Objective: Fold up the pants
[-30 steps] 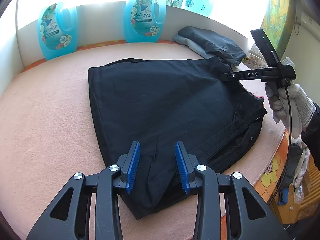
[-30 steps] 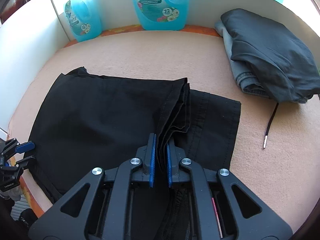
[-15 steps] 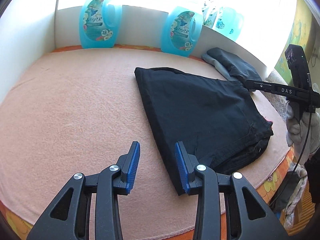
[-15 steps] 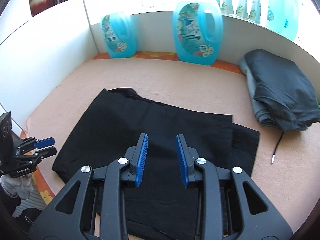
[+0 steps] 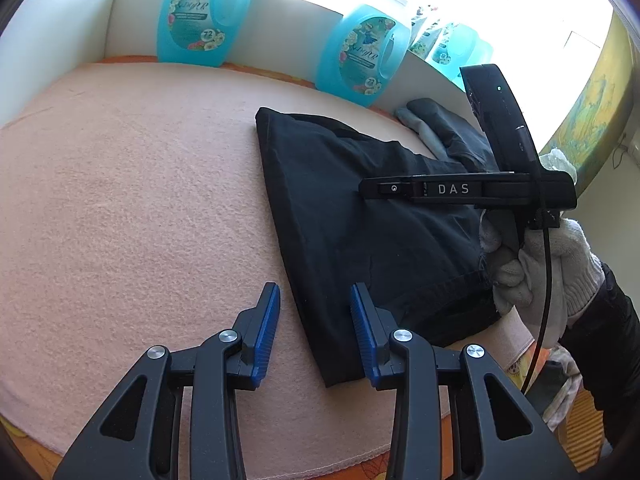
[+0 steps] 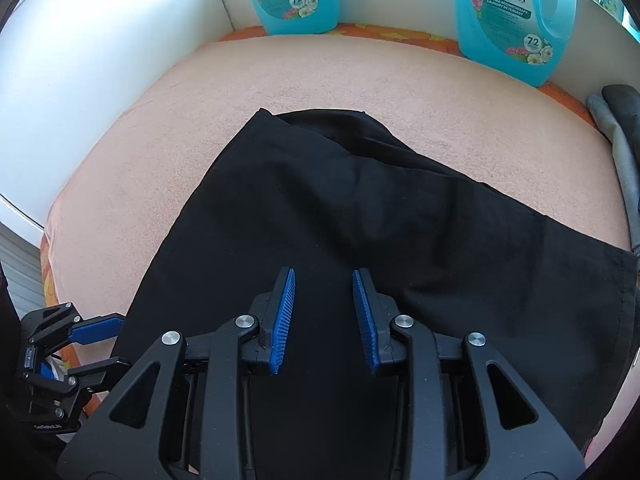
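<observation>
We see a table covered by a peach-pink fleece blanket (image 5: 132,200) over an orange flowered cloth (image 6: 400,34) that shows along the edges. On the blanket lie the folded black pants (image 5: 360,232), and just beyond them a folded pile of grey clothes (image 5: 444,128). Two blue detergent jugs (image 5: 200,12) (image 5: 366,60) stand at the back edge against the white wall.

Black pants (image 5: 360,216) lie folded flat on the peach blanket (image 5: 140,200), layered edges uneven.
</observation>
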The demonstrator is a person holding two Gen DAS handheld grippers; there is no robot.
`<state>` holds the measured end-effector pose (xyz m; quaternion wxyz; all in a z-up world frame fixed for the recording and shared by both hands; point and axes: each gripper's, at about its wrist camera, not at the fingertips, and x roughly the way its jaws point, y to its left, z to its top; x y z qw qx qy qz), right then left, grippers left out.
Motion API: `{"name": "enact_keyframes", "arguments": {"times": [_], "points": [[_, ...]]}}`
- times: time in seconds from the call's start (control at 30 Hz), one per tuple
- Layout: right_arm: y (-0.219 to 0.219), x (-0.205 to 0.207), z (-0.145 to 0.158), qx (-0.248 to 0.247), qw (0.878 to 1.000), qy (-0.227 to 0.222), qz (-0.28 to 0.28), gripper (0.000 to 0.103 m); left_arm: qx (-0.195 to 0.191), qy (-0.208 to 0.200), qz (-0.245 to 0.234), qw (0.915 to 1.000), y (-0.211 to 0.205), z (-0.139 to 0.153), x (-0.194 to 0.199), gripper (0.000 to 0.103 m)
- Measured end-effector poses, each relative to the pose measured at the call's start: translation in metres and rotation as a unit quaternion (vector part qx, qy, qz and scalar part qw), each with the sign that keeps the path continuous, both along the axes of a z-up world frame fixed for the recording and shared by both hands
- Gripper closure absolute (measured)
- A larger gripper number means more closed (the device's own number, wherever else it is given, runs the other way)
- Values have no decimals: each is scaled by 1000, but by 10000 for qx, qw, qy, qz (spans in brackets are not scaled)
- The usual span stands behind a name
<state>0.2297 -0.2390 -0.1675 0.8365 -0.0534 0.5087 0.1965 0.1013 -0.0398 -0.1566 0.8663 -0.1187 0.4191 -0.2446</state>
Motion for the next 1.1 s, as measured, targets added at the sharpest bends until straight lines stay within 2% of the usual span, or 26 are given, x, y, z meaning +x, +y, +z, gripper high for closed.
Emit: {"name": "enact_keyframes", "arguments": {"times": [0.03,0.23,0.33,0.6,0.83,0.9,0.93,0.97,1.0,1.03,1.1], "points": [[3,0,2,-45,10000,21,4,62,-44,30,-11,10000,0,0,1,68],[35,0,31,2,9995,44,300,62,-236,1,1,9997,3,-1,1,68],[61,2,38,40,9985,164,513,57,-328,19,22,9995,5,-1,2,68],[109,28,22,-376,9956,775,363,57,-509,36,-33,9987,8,0,-3,68],[128,44,2,-1075,9888,1021,166,57,-563,11,-82,9984,10,0,-7,71],[132,42,0,-1301,9870,924,204,59,-565,6,-105,9983,11,0,-9,71],[133,41,1,-1346,9867,886,217,65,-551,6,-103,9984,11,-1,-9,71],[133,40,2,-1361,9867,873,187,76,-537,11,-97,9985,13,-1,-9,71],[132,40,4,-1307,9872,895,187,79,-545,22,-84,9985,14,-1,-10,71],[130,39,5,-1209,9881,928,187,88,-562,34,-74,9984,13,-1,-9,71],[125,39,9,-996,9903,961,150,94,-553,50,-40,9984,14,0,-8,71]]}}
